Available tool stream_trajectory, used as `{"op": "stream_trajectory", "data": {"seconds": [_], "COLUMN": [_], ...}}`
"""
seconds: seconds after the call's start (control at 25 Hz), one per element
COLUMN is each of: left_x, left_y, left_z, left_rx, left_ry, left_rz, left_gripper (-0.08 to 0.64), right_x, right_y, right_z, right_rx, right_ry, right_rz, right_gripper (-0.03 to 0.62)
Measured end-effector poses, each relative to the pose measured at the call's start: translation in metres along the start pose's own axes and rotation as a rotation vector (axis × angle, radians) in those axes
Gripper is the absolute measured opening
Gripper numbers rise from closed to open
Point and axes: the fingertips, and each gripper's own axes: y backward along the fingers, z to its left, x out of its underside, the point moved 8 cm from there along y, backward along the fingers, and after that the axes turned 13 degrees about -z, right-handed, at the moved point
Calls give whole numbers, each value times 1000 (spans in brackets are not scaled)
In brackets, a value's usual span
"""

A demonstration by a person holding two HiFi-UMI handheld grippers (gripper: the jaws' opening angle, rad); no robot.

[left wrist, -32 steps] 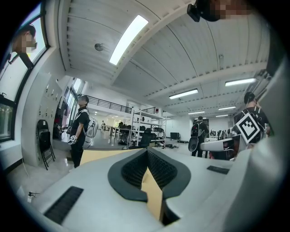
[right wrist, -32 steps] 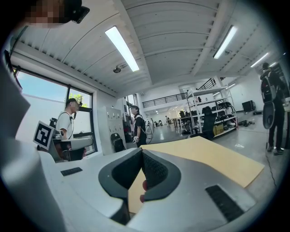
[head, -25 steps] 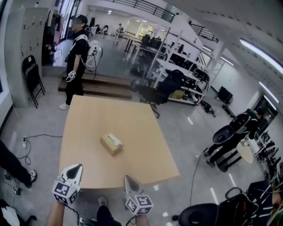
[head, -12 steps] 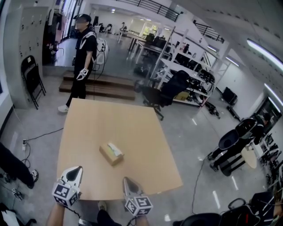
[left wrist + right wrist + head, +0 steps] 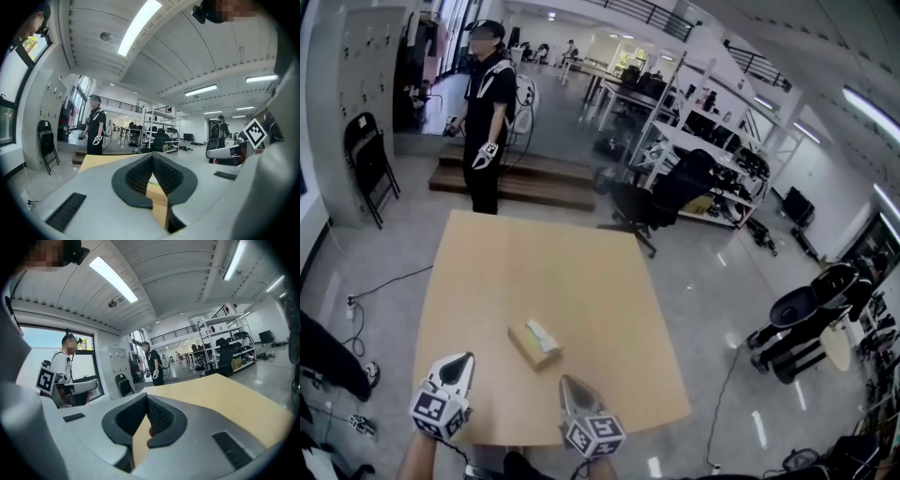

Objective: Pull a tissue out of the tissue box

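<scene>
A small tan tissue box (image 5: 534,344) with a white tissue poking out of its top lies on the wooden table (image 5: 581,281), a little toward the near side. My left gripper (image 5: 466,358) hovers over the table's near edge, left of and nearer than the box, jaws pressed together and empty. At the same near edge my right gripper (image 5: 566,381) sits just short of the box, shut with nothing in it. The left gripper view shows the left gripper (image 5: 151,157) with its pads meeting; the right gripper view shows the right gripper (image 5: 146,398) the same. Neither touches the box.
A person in black (image 5: 489,103) stands just beyond the table's far edge. A folding chair (image 5: 370,159) stands at the back left, an office chair (image 5: 661,192) at the back right. Cables and someone's leg (image 5: 328,352) are on the floor at the left.
Both grippers and the head camera have come forward, so the table's near edge and the box are closer to the jaws. The person at the back has stepped right, toward the table.
</scene>
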Motion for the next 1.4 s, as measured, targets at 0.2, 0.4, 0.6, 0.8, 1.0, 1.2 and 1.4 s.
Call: {"op": "stream_trajectory", "data": {"seconds": [0.2,0.4,0.6,0.8,1.0,1.2,1.4], "left_x": [7,14,15,28,42,60,79], "left_y": [-26,-46,-65,-77,-90,-99,-105], "left_z": [7,13,16,24,30,38,37], "left_rx": [0,-11,-15,-21,-25,-35,-41], "left_ry": [6,16,23,37,53,59,79], "left_rz": [9,30,46,65,98,126,171], "left_gripper": [8,8,8,8,8,8,8], "right_x": [0,-1,1,11,22,34,50], "right_y": [-25,-46,-60,-76,-93,-105,-110], "right_z": [-17,-34,-47,-51,-58,-66,-74], "right_rx": [-7,-10,-12,-21,-34,-31,-28], "right_ry": [-11,-9,-26,-12,-5,-12,-26], "right_rz": [16,39,59,79,116,146,188], "right_gripper": [11,11,11,11,11,11,11]}}
